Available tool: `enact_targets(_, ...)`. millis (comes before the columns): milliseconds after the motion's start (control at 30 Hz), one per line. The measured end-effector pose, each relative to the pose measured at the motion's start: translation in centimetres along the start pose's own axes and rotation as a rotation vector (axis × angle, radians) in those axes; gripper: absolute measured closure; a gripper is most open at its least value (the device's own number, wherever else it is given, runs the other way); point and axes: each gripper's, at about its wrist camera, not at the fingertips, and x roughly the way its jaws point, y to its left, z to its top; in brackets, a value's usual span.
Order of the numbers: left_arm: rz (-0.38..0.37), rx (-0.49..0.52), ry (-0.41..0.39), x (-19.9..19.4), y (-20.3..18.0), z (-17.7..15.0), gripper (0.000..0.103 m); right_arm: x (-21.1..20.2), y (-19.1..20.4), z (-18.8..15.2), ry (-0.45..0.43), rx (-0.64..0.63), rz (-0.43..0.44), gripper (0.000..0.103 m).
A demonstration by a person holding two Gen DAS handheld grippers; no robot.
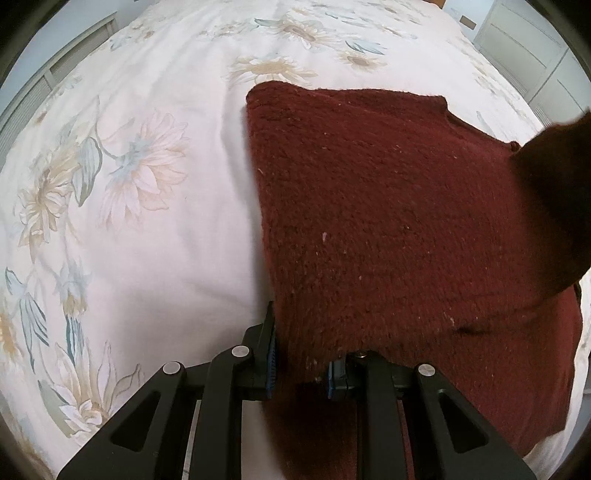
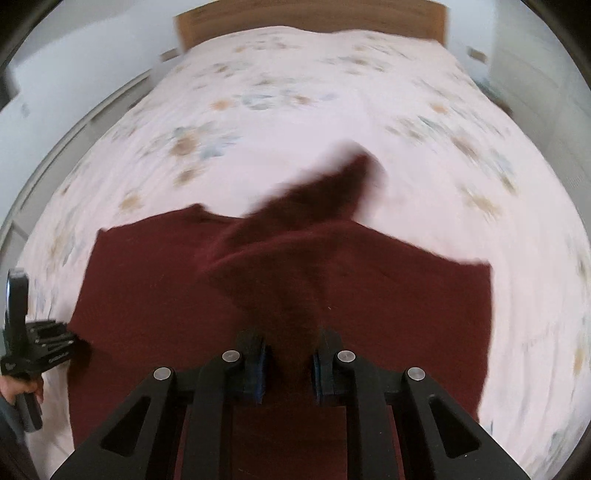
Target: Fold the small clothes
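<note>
Where the floral bedspread fills most of both frames, a wooden headboard closes the top edge of the right wrist view and pale cabinet fronts occupy the upper right of the left wrist view. Spread across the lower centre of the bedspread lies the dark red knitted garment, its flat body reaching from centre to lower right in the left wrist view and spanning the lower half of the right wrist view. One blurred portion of the garment rises in a raised fold at the centre of the right wrist view; it narrows downward to the right gripper, whose blue-padded jaws are clamped on it. At the bottom centre of the left wrist view, the left gripper is closed on the garment's near left edge. Its black body appears again at the lower left of the right wrist view, touching the garment's corner.
</note>
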Motion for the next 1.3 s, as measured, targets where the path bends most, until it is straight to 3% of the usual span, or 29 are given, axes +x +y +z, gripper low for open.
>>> enact_targets(133, 0.012, 0.01, 0.0, -0.2, -0.2, -0.1, 0.086, 1.2, -3.1, -1.7, 0.034, 0.082, -0.006, 0.089)
enact_targets(400, 0.041, 0.031, 0.0, -0.4, -0.8, -0.4, 0.086, 3.3, -5.8, -6.1, 0.099, 0.172, 0.003, 0.092)
enact_targets(733, 0.041, 0.027, 0.002, -0.1, -1.4, -0.5, 0.086, 1.4, -5.9, -6.5, 0.068, 0.186, 0.012, 0.093)
enact_targets(1067, 0.038, 0.021, 0.004, 0.0, -1.3, -1.5, 0.086, 2.5, -6.8, -8.4, 0.091, 0.214, 0.002, 0.092)
enact_targets(1133, 0.042, 0.021, 0.002, 0.0, -1.3, -1.4, 0.086, 2.2, -6.9, -8.2, 0.08, 0.22, 0.007, 0.083)
enact_targets(1200, 0.046, 0.021, -0.004, -0.2, -1.3, -1.6, 0.086, 1.5, -7.2, -8.2, 0.067, 0.226, -0.013, 0.067)
enact_targets(1267, 0.046, 0.013, -0.006, -0.7, -1.3, -1.8, 0.085, 0.8, -7.7, -8.1, 0.063, 0.227, -0.049, 0.044)
enact_targets(1300, 0.044, 0.01, -0.004, -0.9, -1.4, -1.8, 0.084, 0.3, -8.0, -8.1, 0.059, 0.224, -0.066, 0.04)
